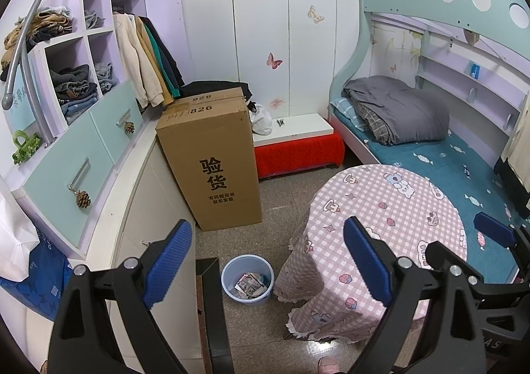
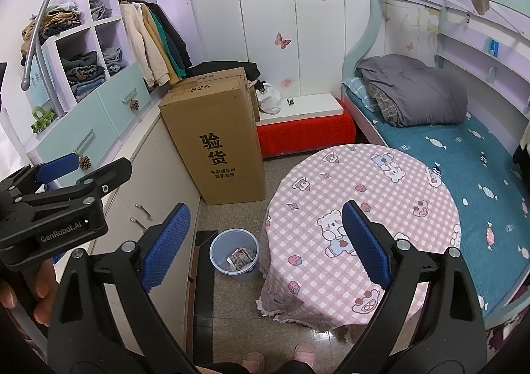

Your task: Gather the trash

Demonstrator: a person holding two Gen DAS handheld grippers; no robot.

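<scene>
Teal bedding covers the bunk bed (image 1: 463,162) at right, a grey quilt (image 1: 400,109) heaped at its head. Pink checked cloth drapes the round table (image 1: 391,208) standing against the bed's edge. Left of the table a tall cardboard box (image 1: 215,165) stands upright on the floor beside the wardrobe (image 1: 92,129). Between the table and the cabinet sits a pale blue waste bin (image 1: 247,278) holding trash (image 1: 250,284), printed wrappers lying at its bottom. Left gripper (image 1: 268,261): blue-padded fingers wide apart, holding nothing, above bin and table. Right gripper (image 2: 265,245): likewise spread and empty, beside the left one.
</scene>
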